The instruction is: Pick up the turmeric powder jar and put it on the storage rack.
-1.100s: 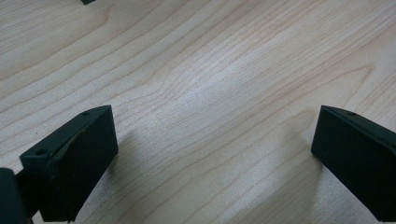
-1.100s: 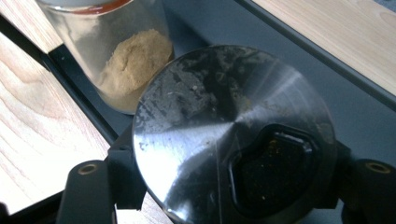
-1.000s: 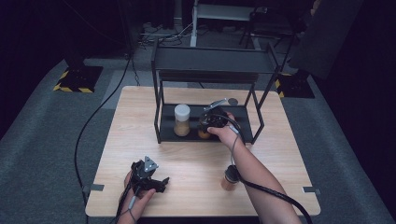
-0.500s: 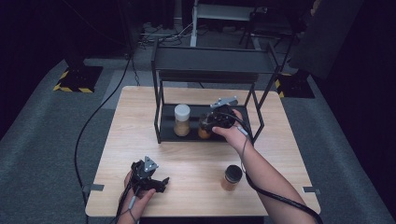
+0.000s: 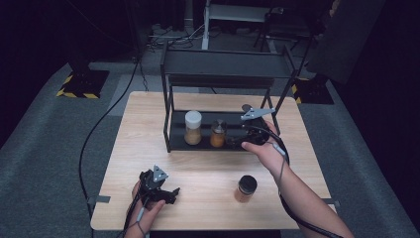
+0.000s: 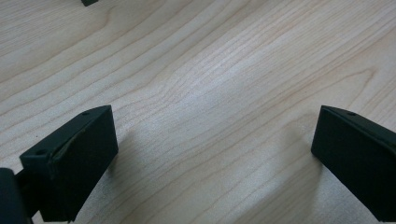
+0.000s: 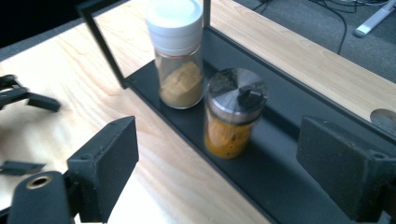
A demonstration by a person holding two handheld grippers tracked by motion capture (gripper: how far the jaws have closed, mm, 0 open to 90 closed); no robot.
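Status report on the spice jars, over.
Right gripper jaws just opened, empty, backed off the shelf. Metal-lidded jar stands on the shelf beside the white-capped jar. Left gripper open over the table. Dark-lidded jar waits there, path clear.

The high view looks forward and down on the whole bench (image 5: 148, 148). The left gripper view faces bare bench close up. The right gripper view shares the rack (image 7: 280, 177) and its jars with the high view.

Pale matt wood table (image 5: 208, 173); glossy metal-lidded jar (image 7: 233, 114); black matt shelf (image 7: 275, 172).
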